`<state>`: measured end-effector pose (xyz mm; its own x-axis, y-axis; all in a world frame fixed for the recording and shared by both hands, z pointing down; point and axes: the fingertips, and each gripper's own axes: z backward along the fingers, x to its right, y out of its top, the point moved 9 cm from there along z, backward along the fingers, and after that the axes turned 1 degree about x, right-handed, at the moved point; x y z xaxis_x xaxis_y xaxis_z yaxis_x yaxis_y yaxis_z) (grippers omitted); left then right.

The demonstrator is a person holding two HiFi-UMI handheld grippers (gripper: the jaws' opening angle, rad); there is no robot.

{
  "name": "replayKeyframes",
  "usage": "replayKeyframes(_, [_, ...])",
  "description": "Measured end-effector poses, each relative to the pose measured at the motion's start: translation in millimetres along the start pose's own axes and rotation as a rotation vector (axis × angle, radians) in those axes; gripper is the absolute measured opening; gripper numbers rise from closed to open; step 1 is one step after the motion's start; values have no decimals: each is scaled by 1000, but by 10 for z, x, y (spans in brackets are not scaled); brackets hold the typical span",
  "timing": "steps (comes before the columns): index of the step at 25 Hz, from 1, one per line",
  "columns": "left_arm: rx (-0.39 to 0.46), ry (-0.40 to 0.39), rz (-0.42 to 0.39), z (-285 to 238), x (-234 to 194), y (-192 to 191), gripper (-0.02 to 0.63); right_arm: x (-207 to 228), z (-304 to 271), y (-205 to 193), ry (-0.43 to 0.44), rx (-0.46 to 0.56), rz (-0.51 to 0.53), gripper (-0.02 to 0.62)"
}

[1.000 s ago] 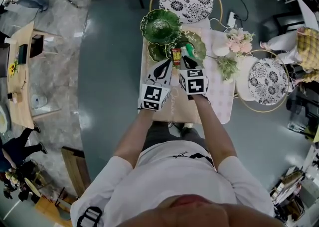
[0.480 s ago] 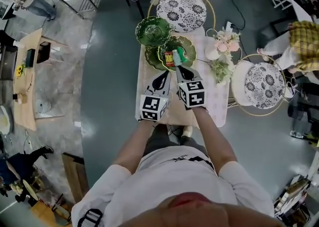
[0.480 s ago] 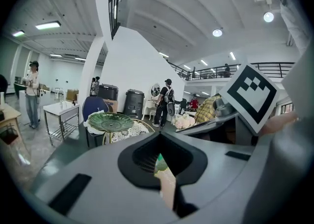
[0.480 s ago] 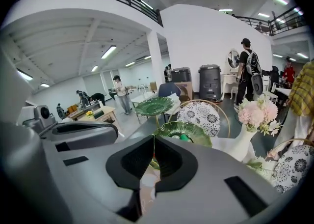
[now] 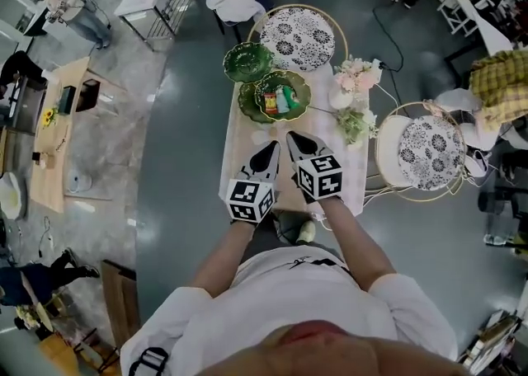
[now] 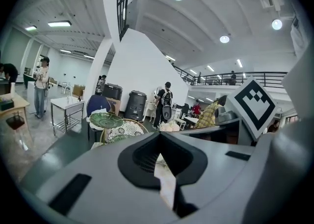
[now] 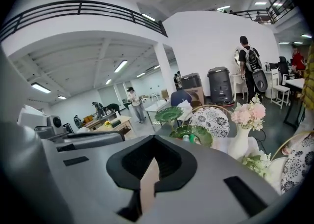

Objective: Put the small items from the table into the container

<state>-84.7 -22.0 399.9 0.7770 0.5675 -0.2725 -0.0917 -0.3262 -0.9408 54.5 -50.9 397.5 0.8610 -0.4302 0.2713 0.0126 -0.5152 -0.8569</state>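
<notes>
A green leaf-shaped bowl [image 5: 301,90] stands at the far end of the cloth-covered table [image 5: 247,148]; inside it lie a red packet [image 5: 270,102] and a green item [image 5: 285,100]. My left gripper [image 5: 272,146] and right gripper [image 5: 290,136] hover side by side over the table's near half, short of the bowl. Both are shut with nothing between the jaws. The right gripper view has its gripper [image 7: 154,140] pointing toward the bowl [image 7: 206,134]. In the left gripper view the gripper [image 6: 159,137] hides most of the table.
A second green plate [image 5: 247,61] sits raised behind the bowl, a third [image 5: 247,102] at its left. A white vase of pink flowers [image 5: 351,77] and greenery [image 5: 356,124] stand at the table's right. Patterned round seats [image 5: 297,35] [image 5: 425,152] flank the table.
Both grippers have drawn back from the green bowl toward the person and risen. The green item that was at the right gripper's tip now lies in the bowl beside the red packet.
</notes>
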Motion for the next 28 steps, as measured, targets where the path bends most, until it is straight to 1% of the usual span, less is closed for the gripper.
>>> replayKeyframes(5, [37,11,-12,197,430,110,6,-21,535,36,15,36,12,15])
replayKeyframes(13, [93,3,-68,287,1056,163,6,90,1195,56,17,113,33,14])
replayKeyframes(18, [104,-2,-92,334,1360,149,6,104,1467,66,26,138,54,14])
replayKeyframes(28, [115,-3,-116,328,1728,-9,6,251,1792,-105,27,158,65,14])
